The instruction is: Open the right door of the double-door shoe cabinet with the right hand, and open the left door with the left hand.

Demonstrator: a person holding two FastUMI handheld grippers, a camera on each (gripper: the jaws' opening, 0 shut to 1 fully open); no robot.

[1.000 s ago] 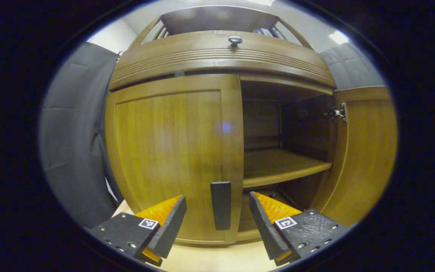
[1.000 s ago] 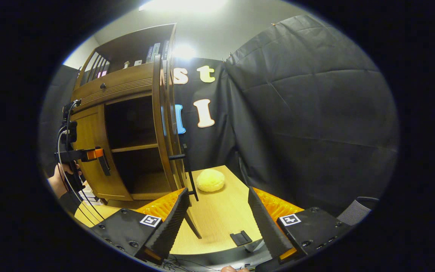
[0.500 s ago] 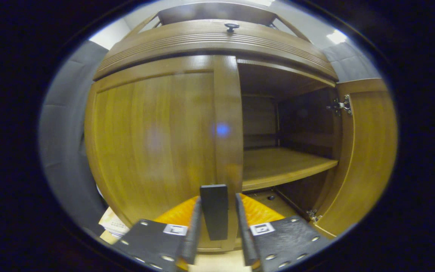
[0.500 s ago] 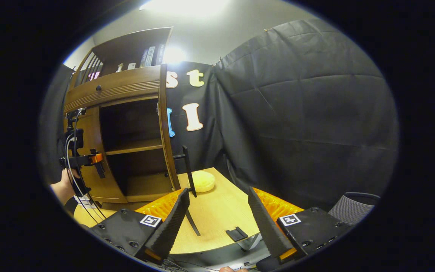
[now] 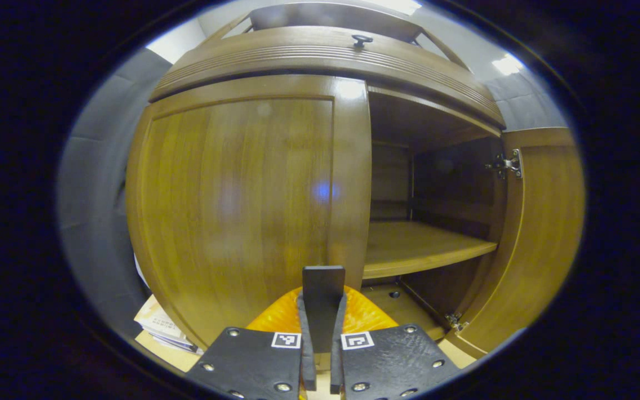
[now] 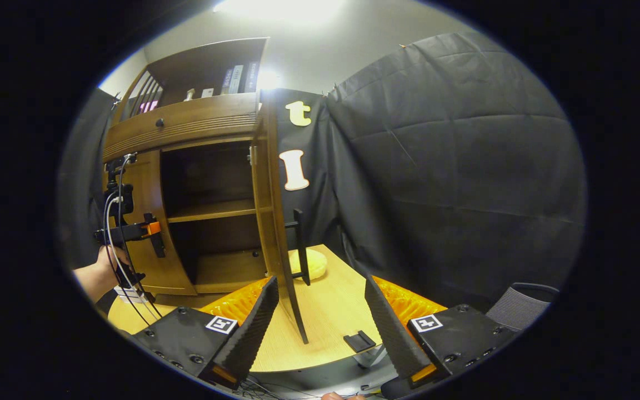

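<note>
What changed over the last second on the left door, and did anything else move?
The left gripper moved in and closed both fingers on the left door's handle; a second ago it was open around it. The left door remains closed. The right gripper stayed open, holding nothing, and the right door stayed swung open.

In the left gripper view, the lower end of the door handle (image 5: 323, 303) was covered by the left tongs (image 5: 320, 383), whose tips ran off the bottom edge. In the right gripper view, the open right door (image 6: 275, 222) hid part of the yellow lump (image 6: 313, 264) on the worktop (image 6: 325, 328), and the items on the top shelf (image 6: 209, 91) were too small to identify.
</note>
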